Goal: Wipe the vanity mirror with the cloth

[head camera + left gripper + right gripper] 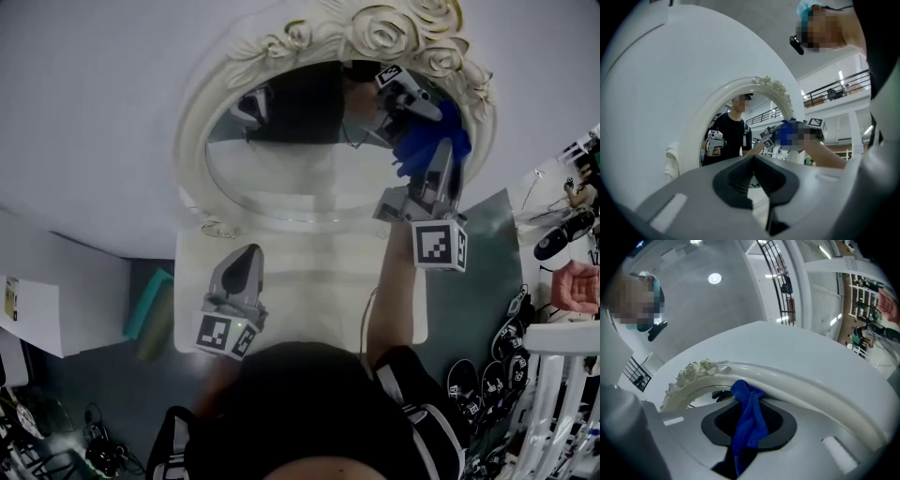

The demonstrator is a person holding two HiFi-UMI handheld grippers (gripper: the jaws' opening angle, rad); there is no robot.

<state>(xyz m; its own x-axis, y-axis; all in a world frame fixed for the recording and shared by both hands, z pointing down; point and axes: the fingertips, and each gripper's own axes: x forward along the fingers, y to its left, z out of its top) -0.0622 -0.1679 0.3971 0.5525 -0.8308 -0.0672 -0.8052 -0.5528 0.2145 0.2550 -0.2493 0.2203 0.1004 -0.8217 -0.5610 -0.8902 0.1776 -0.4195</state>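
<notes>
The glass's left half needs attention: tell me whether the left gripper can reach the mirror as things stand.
Probably yes: the left gripper sits shut before the mirror with only table between them. The cloth, though, is in the right gripper.

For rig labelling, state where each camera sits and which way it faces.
Head view: on the person's head, looking steeply down at the oval mirror in its cream rose-carved frame; shows left gripper, right gripper and right forearm.
Left gripper view: rides the left gripper, looking along its shut, empty jaws at the mirror.
Right gripper view: rides the right gripper, looking along jaws shut on the blue terry cloth at the frame's inner edge.
Shared: head and left gripper views both show that cloth.
</notes>
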